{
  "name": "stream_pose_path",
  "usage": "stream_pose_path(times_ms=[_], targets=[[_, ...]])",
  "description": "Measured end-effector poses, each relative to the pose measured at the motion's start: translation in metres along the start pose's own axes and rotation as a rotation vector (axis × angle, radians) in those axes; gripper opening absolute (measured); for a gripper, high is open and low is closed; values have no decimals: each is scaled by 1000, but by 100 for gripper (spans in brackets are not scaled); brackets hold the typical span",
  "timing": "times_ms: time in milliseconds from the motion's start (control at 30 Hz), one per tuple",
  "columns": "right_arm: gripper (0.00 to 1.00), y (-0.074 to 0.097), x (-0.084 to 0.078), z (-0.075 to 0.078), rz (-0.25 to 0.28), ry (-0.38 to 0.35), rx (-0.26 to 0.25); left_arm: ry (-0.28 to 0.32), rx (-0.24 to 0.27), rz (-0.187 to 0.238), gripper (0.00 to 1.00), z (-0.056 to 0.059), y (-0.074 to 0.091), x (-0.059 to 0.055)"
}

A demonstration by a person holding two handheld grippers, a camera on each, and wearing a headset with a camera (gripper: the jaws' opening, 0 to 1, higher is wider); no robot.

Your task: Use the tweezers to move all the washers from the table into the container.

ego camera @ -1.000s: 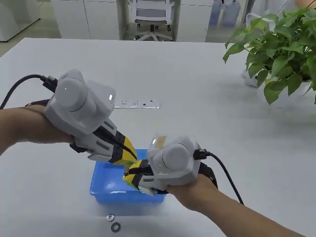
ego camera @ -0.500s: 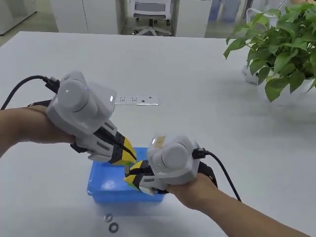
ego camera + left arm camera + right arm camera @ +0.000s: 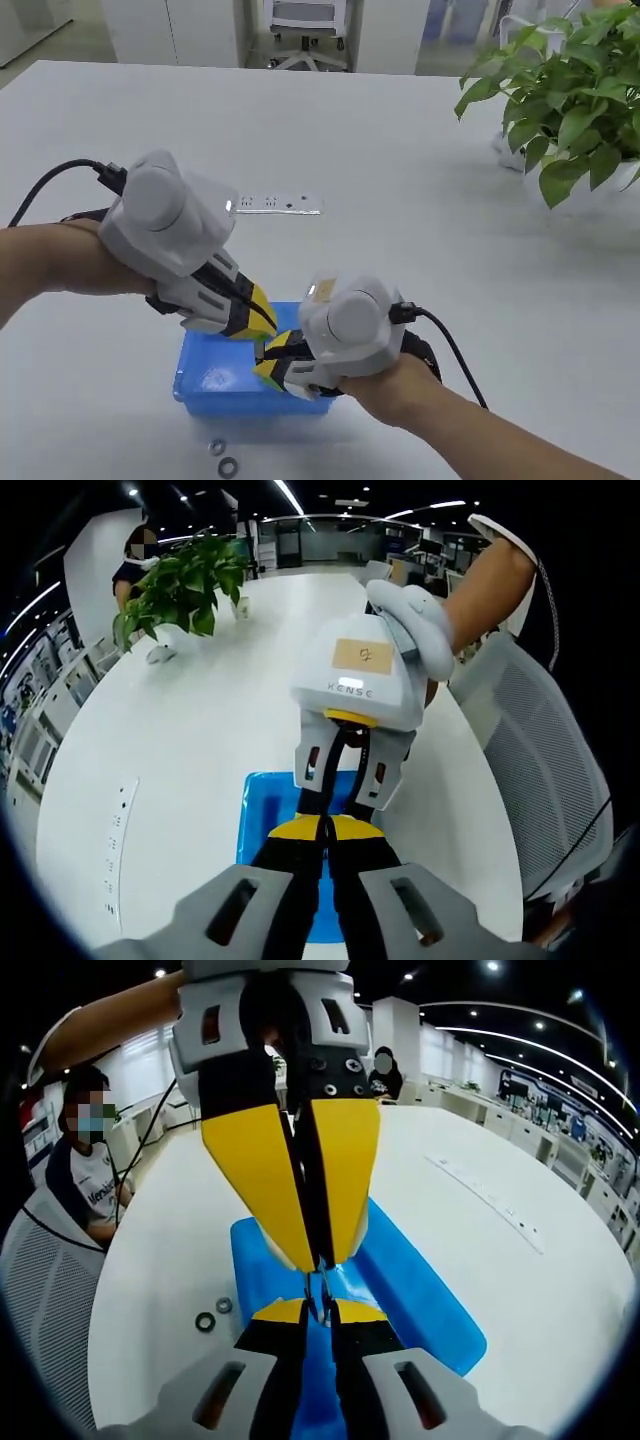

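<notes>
Left claw (image 3: pixel 262 322): jaws pressed flat together on the tweezers (image 3: pixel 318 1300). In the right gripper view the thin tips poke out past the yellow pads.

Right claw (image 3: pixel 268 368): jaws narrow, nearly together, and nose to nose with my left claw. The tweezer tips reach in between its yellow ends, but I cannot tell whether it is pinching them or only closing around them.

Container (image 3: pixel 230 402): the blue tray sits right under both claws, and the meeting point of the tips hangs over its inside.

Washers (image 3: pixel 217 447): two lie on the table (image 3: pixel 420 230), side by side and just outside the container's near wall. They are closer to my body than either claw and to the left of my right claw's jaws. I can see no washer inside the container, though the claws cover part of its floor.

Change: very little over the last second. My head has tipped, so the whole scene has slid a touch, but the claws stay tip to tip over the container and the two washers lie where they lay.

Meaning: I judge I am still settling the grip on the tweezers, and both washers I can see have yet to be moved.

Next: once the grip is sure, the tips must come back towards me, past the container's wall, and down to the nearer washer (image 3: pixel 228 466).
</notes>
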State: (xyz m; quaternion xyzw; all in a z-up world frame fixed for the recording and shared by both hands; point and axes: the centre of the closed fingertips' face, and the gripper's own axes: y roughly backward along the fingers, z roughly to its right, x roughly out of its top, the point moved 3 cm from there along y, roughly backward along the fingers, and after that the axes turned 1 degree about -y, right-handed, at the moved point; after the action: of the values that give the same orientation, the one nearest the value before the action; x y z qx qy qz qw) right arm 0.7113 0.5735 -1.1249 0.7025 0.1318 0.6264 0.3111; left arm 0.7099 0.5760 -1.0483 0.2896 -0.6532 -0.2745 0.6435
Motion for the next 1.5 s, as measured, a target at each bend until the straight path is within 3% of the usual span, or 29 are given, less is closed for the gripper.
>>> stream_pose_path(times_ms=[833,1500], targets=[[11,13,11,-5,28,25,-17,-22,19,9,5,6,13,13],[11,32,28,-26,51,76,-27,-48,62,-1,5,31,32,26]])
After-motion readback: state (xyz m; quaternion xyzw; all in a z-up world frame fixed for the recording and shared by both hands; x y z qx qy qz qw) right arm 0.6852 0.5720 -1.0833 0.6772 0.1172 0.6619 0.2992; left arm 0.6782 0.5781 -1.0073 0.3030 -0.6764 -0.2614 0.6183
